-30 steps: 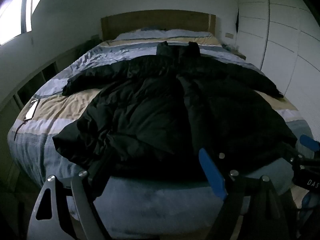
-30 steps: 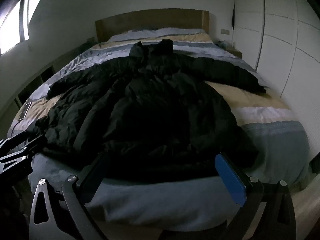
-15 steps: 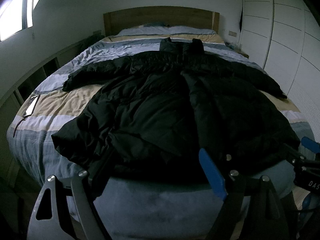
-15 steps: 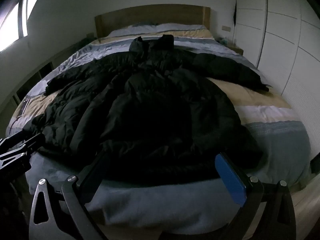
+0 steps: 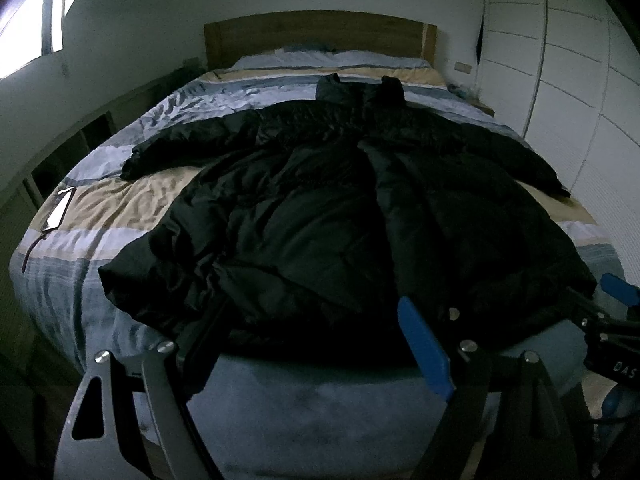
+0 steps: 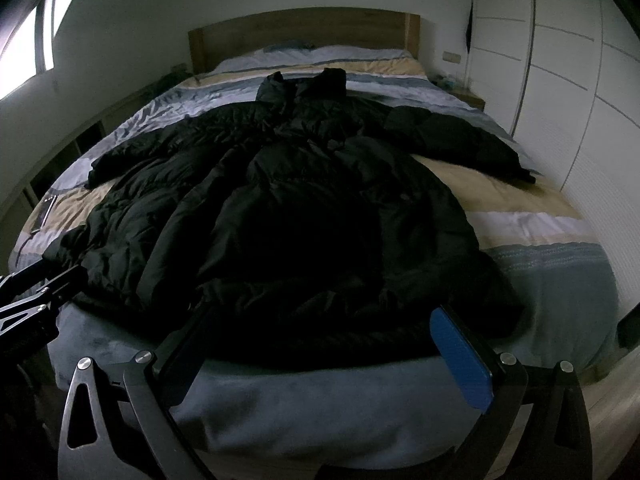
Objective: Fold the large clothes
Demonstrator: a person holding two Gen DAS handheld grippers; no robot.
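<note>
Black coat [image 5: 332, 216], striped bed [image 5: 100, 208], fingers [image 5: 424, 348] apart

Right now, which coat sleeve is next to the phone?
The sleeve reaching toward the window side; the phone lies just beyond its cuff. The other sleeve points at the wardrobe.

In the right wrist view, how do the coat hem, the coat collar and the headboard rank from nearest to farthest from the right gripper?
1. Coat hem: nearest the right gripper, at the foot of the bed.
2. Coat collar: up the bed, near the pillows.
3. Headboard: farthest, against the back wall.
</note>
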